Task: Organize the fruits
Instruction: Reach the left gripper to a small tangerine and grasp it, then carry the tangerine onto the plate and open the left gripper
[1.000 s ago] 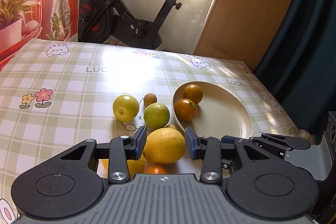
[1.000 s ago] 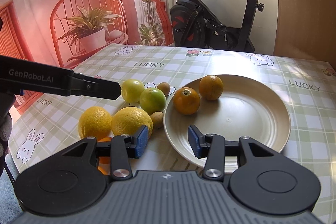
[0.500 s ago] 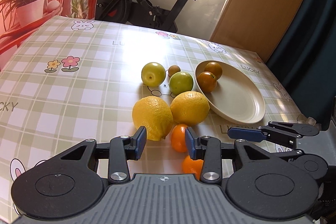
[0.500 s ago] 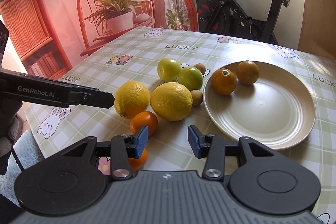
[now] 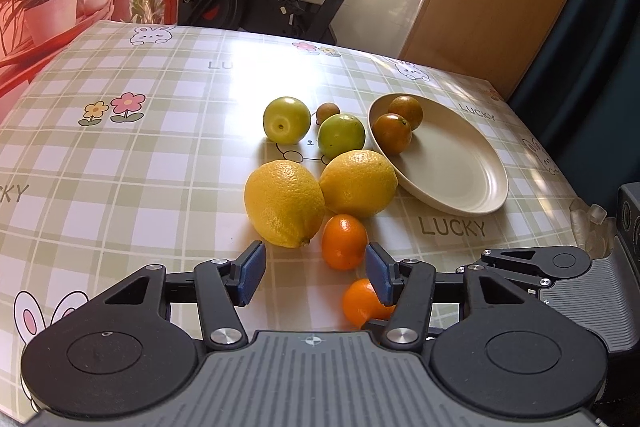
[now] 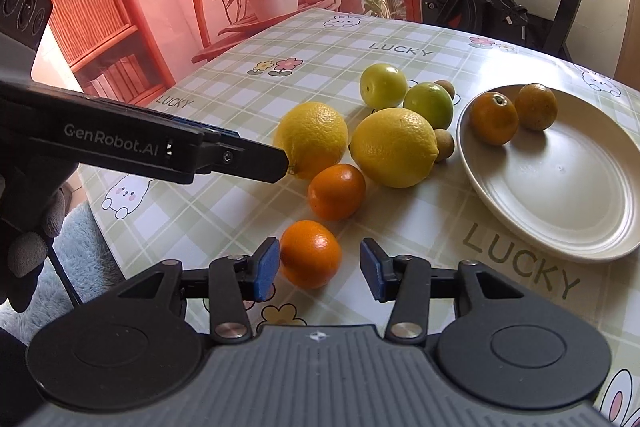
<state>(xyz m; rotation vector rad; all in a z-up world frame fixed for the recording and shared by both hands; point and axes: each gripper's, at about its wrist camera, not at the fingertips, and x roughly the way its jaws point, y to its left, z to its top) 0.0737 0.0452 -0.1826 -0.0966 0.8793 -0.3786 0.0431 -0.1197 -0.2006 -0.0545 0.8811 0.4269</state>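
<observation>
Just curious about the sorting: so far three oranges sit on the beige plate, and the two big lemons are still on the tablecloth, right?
Not quite: the plate holds two oranges, not three, as the right wrist view shows. The two big lemons are indeed on the tablecloth.

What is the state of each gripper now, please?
Left gripper: opening, holding nothing; a small orange sits near its right pad.
Right gripper: opening slightly, holding nothing; another small orange lies between its pads.
</observation>
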